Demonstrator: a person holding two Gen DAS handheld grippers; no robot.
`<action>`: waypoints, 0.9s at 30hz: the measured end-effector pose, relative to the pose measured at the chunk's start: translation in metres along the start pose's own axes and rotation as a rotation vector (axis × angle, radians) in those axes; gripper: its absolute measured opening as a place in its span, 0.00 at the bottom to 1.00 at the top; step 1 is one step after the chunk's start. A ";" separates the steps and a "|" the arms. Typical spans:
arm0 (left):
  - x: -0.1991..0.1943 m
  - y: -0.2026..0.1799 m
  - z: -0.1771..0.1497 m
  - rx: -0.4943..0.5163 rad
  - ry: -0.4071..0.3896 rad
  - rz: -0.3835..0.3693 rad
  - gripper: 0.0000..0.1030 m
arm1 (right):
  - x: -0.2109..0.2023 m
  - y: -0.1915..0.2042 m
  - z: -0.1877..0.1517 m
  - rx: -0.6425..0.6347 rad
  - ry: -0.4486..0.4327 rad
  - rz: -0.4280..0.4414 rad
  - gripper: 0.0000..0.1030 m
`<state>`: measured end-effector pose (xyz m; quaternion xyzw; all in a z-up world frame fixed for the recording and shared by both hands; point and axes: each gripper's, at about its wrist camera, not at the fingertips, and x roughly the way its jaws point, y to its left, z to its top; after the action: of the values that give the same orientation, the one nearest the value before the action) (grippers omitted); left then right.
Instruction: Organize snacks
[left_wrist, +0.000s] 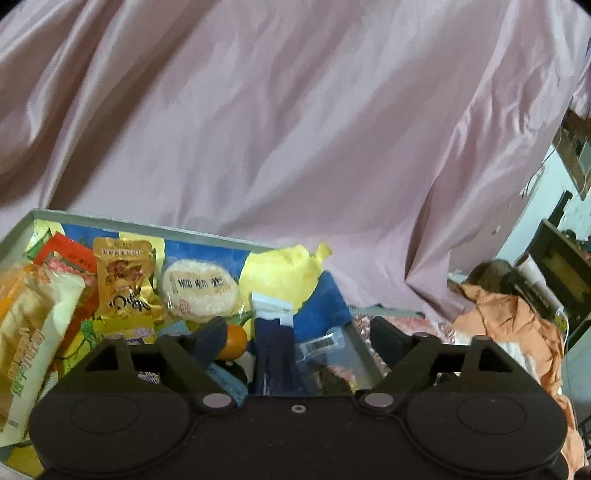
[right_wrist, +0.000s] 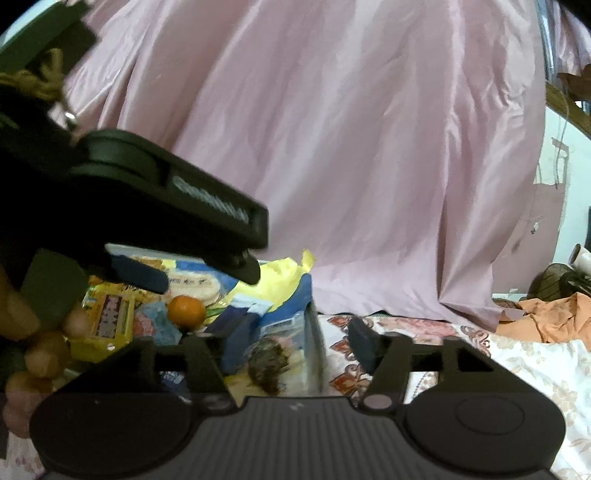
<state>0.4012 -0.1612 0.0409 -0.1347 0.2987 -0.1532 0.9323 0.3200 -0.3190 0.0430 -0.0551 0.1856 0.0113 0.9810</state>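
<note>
A grey box (left_wrist: 147, 224) holds several snack packs: a gold pouch (left_wrist: 123, 280), a round rice cracker pack (left_wrist: 201, 290), a crumpled yellow bag (left_wrist: 284, 271) and an orange (left_wrist: 236, 340). My left gripper (left_wrist: 297, 334) hangs open over the box's right end. A dark blue packet (left_wrist: 273, 343) stands between its fingers, and neither pad touches it. In the right wrist view my right gripper (right_wrist: 291, 343) is open above the box's right wall (right_wrist: 314, 343), with a clear pack showing a brown snack (right_wrist: 267, 363) below it. The left gripper's fingers (right_wrist: 140, 275) reach in from the upper left over the orange (right_wrist: 185, 310).
A pink satin sheet (left_wrist: 295, 129) hangs behind the box. The box rests on a floral bedcover (right_wrist: 517, 369), which stretches to the right. Crumpled orange cloth (left_wrist: 509, 317) lies at the far right. A person's hand (right_wrist: 37, 350) holds the left gripper's handle at the left edge.
</note>
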 end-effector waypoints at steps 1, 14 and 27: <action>-0.003 -0.001 0.001 0.004 -0.008 0.001 0.94 | -0.002 -0.002 0.001 0.012 -0.006 -0.004 0.74; -0.049 -0.003 0.003 0.037 -0.097 0.069 0.99 | -0.037 -0.028 0.021 0.120 -0.140 -0.020 0.99; -0.100 0.007 0.002 0.034 -0.186 0.152 0.99 | -0.061 -0.027 0.028 0.112 -0.174 -0.020 1.00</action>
<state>0.3259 -0.1180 0.0914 -0.1094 0.2178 -0.0741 0.9670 0.2744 -0.3432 0.0937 -0.0007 0.0997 -0.0041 0.9950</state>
